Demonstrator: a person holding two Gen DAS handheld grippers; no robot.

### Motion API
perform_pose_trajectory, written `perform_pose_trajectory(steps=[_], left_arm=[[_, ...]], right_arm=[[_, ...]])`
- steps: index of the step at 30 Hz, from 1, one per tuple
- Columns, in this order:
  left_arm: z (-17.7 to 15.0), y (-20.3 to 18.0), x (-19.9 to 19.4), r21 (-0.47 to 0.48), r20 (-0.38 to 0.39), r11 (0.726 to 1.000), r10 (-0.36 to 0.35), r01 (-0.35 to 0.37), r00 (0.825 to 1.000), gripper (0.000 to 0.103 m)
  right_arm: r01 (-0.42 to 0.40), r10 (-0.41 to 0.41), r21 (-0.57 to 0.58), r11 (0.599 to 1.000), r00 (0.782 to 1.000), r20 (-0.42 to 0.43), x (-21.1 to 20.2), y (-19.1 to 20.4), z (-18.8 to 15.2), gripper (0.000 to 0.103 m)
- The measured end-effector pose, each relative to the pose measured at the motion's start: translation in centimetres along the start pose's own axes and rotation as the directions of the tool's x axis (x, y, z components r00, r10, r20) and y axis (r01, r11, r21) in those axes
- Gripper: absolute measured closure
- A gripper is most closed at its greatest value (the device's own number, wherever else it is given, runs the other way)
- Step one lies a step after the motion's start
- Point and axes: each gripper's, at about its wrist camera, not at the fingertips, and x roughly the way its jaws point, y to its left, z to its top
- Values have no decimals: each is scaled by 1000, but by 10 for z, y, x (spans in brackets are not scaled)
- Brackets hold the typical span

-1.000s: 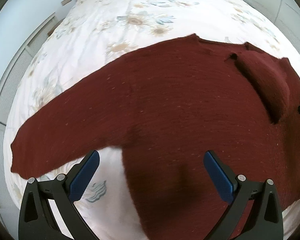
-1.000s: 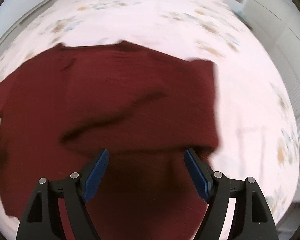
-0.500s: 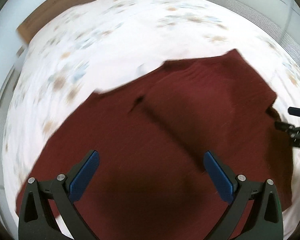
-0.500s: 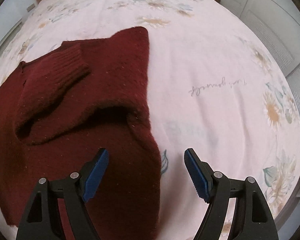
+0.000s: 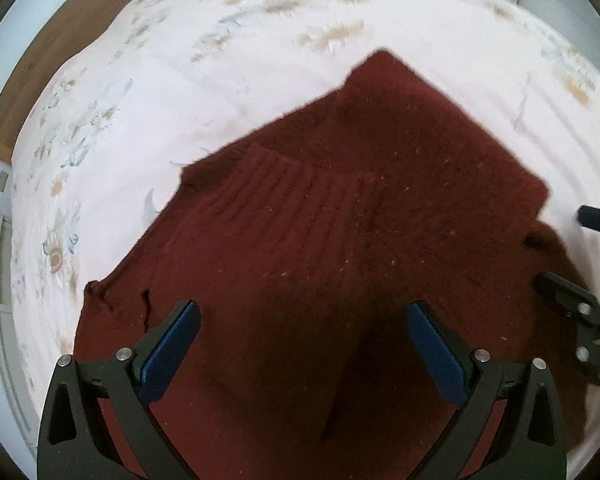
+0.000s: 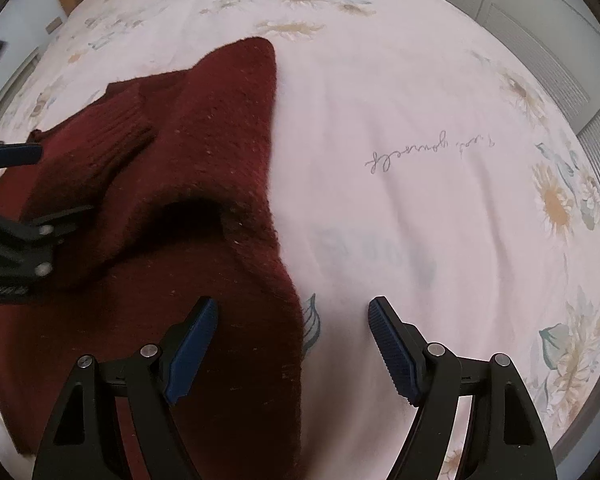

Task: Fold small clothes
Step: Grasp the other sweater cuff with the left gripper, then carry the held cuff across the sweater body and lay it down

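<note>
Working over the bed point(image 6: 440, 92), we see the dark red sweater point(image 5: 340, 240) lying on the floral sheet, one sleeve point(image 6: 100, 136) folded across the body. The left hand-held gripper point(image 5: 302, 354) hovers above the knit, jaws apart, holding nothing. The right hand-held gripper point(image 6: 292, 350) straddles the sweater's side edge, jaws apart too. Risk, in our judgement: a pinch catching only the top layer would drag the folded sleeve askew.
</note>
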Motion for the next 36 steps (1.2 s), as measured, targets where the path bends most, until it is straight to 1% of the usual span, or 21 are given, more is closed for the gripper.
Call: perform_pose_trajectory(steps=[2,3,5,6,7,8,9,10,11,13,18,23,24,25,26,27,28,29,32,34,36], left_arm=[[5,-1,14,-5,-26,1000,9,-9,1000,30],[7,-1,18,-7,-33,1000,20,-20,999,42],[5,2,25,-13,-46,1000,5,-5,999,44],[6,3,27,-13,-43,1000,-9,9,999,50],[7,8,31,-11,-39,1000,-19,19,999,62],[6,9,30,-9,-29,1000,-21,21,999,71],[6,12,28,-7,-17,1000,-1,1,1000,89],[6,17,25,-14,0,1000,20,-20,1000,89],[4,21,22,-27,11,1000,10,-9,1000,89],[1,42,13,-93,37,995,-42,45,998,89],[-29,87,-18,-201,110,977,-49,71,993,89],[-67,124,-35,-332,155,940,-34,85,987,89],[-76,133,-37,-354,163,931,-27,84,986,90],[-80,147,-41,-371,167,925,-16,78,986,90],[-85,151,-42,-393,172,917,0,68,985,90],[-94,155,-47,-419,176,906,18,59,984,90],[-101,160,-51,-448,177,892,28,55,984,90],[-104,167,-52,-474,177,879,31,57,984,90],[-127,172,-59,-536,169,841,22,73,985,89],[-147,168,-51,-574,133,815,-7,83,991,89],[-160,169,-42,-598,100,796,-42,93,994,89]], right_arm=[[-3,3,4,1000,1000,-5,4,-1,-2,24],[-4,4,5,1000,1000,-7,4,-1,-3,24],[-4,4,5,1000,1000,-10,6,-1,-3,24],[-3,3,7,1000,1000,-11,7,-1,-3,24],[-4,4,10,1000,1000,-12,8,-2,-3,24],[-4,4,12,1000,1000,-12,9,-2,-2,24],[-4,4,14,1000,1000,-12,9,-2,-1,24],[-3,3,15,1000,1000,-12,9,-3,1,24],[-2,2,14,1000,1000,-11,9,-3,3,24],[2,-2,8,1000,1000,-8,8,-1,5,24],[15,-14,-5,1000,1000,9,5,8,16,24],[19,-17,-40,999,999,41,10,19,38,24],[23,-20,-45,999,999,49,10,21,40,26],[32,-29,-46,998,998,59,9,22,43,45],[39,-36,-45,998,997,67,9,23,46,80],[31,-29,-44,999,998,61,10,22,47,88],[1,0,-34,999,999,45,12,21,47,86],[1,1,-31,1000,999,38,14,22,46,87],[43,-40,-78,996,998,40,18,33,40,87],[51,-48,-93,994,998,37,21,39,39,87],[65,-62,-103,992,997,38,23,44,40,87]])
